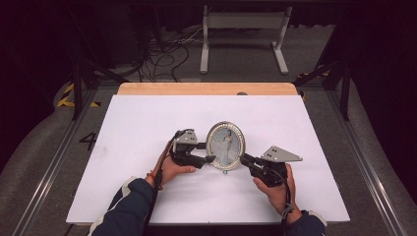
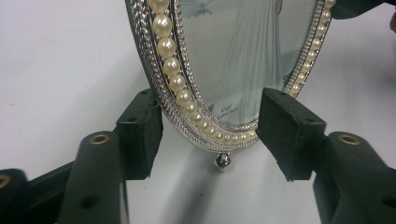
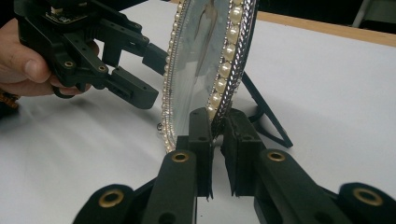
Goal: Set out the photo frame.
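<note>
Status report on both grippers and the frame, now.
Right gripper clamped on oval frame rim. Left gripper open astride its bottom edge. Frame upright, nothing obstructing.

A white sheet (image 1: 147,147) covered the table, leaving a strip of bare wood (image 1: 206,89) along its far edge. Beyond it the grey floor (image 1: 236,73) carried a tangle of dark cables (image 1: 162,56) and a pale metal stand (image 1: 244,37). The room's edges lay in darkness, with yellow-and-black hazard tape (image 1: 66,96) on the floor at left.

"4" on floor (image 1: 89,141)
</note>
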`<state>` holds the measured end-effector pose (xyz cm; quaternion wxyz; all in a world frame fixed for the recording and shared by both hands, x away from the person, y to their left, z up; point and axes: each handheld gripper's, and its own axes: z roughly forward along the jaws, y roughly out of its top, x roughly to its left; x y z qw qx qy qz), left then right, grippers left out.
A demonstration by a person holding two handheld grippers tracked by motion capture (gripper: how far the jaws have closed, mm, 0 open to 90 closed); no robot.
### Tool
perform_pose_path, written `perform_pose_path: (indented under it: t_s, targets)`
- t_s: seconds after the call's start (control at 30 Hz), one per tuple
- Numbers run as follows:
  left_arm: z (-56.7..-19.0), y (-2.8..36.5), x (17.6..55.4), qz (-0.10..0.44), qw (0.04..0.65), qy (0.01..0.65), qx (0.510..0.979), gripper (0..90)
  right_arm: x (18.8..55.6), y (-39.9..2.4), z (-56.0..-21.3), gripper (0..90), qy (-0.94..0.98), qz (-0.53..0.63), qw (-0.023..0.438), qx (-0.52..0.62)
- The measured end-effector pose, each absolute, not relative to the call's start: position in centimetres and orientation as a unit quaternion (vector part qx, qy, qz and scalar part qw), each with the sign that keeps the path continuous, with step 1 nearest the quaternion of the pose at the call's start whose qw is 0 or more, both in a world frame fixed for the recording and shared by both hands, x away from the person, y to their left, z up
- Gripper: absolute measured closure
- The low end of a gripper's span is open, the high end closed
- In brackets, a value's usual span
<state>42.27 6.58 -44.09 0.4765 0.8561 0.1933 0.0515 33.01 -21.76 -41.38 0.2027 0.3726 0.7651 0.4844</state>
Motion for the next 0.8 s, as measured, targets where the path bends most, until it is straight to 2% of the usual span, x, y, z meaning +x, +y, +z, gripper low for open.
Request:
perform_pose_path:
  t_s: [0.03,0.13,0.47,0.8]
  targets:
    - [-44.0,6.5,42.3,0.054,0.48,0.199,0.853,36.0,33.0,-21.8,-41.4,80.8,0.764,0.484,0.206,0.374]
    - [-43.9,6.6,42.4,0.056,0.492,0.209,0.843,36.7,32.9,-21.8,-41.3,80.3,0.759,0.487,0.211,0.376]
    - [-43.7,7.1,42.5,0.053,0.504,0.208,0.837,52.9,32.8,-21.7,-41.3,80.9,0.75,0.494,0.224,0.378]
    - [-43.4,7.9,41.9,0.069,0.488,0.197,0.847,61.1,33.5,-21.7,-41.4,79.1,0.752,0.492,0.215,0.382]
